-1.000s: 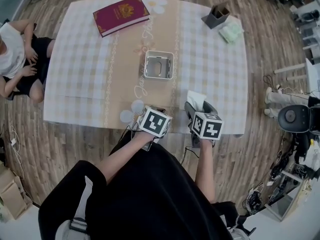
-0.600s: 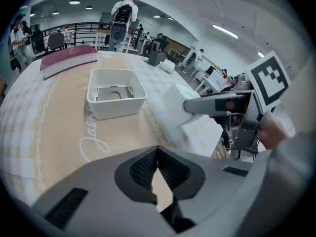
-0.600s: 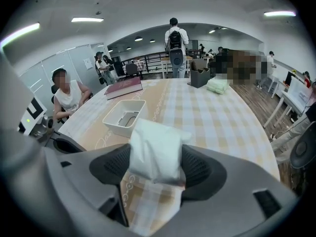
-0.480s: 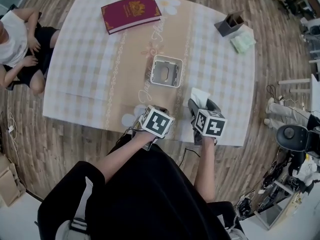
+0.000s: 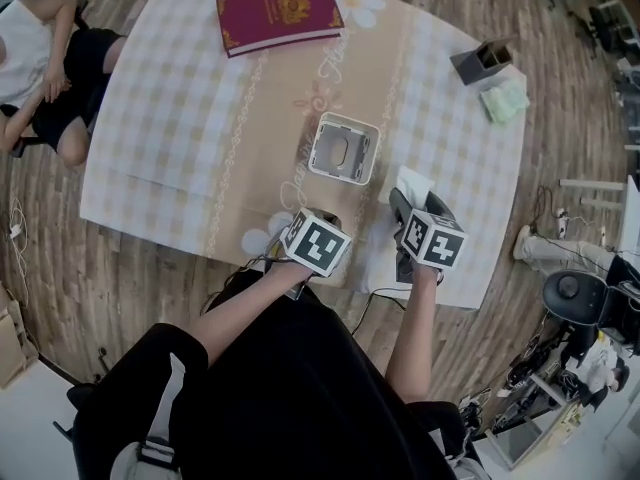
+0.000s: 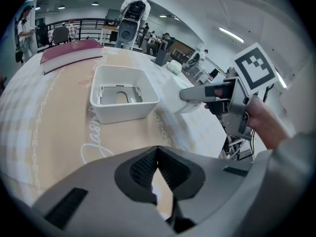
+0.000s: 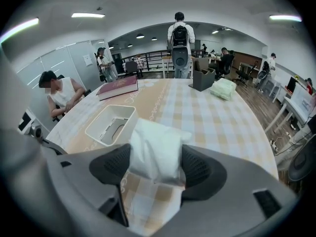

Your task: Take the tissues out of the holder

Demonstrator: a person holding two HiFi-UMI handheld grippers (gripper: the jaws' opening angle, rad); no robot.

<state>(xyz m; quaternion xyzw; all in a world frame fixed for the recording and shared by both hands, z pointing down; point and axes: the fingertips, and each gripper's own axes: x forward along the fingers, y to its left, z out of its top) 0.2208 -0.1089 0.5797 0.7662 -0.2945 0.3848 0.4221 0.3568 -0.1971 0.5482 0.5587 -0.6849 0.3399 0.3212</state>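
Tissue pack [image 5: 411, 182]: in the head view mostly covered by the right gripper [image 5: 418, 206], only a white corner showing.
Left gripper [image 6: 157, 172]: fingertips hidden under its own marker cube in the head view.
Seated person [image 5: 45, 53]: cut off by the head view's left edge.
Red book [image 5: 282, 13]: cover print too small to read.
Dark organizer [image 5: 483, 61]: contents too small to tell.
Green packet [image 5: 505, 100]: kind unclear.
Table [image 5: 180, 148]: far edge cut off at the top of the head view.

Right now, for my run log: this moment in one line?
left gripper: shut, empty | right gripper: shut on tissues | holder: empty | step: tissues out of holder
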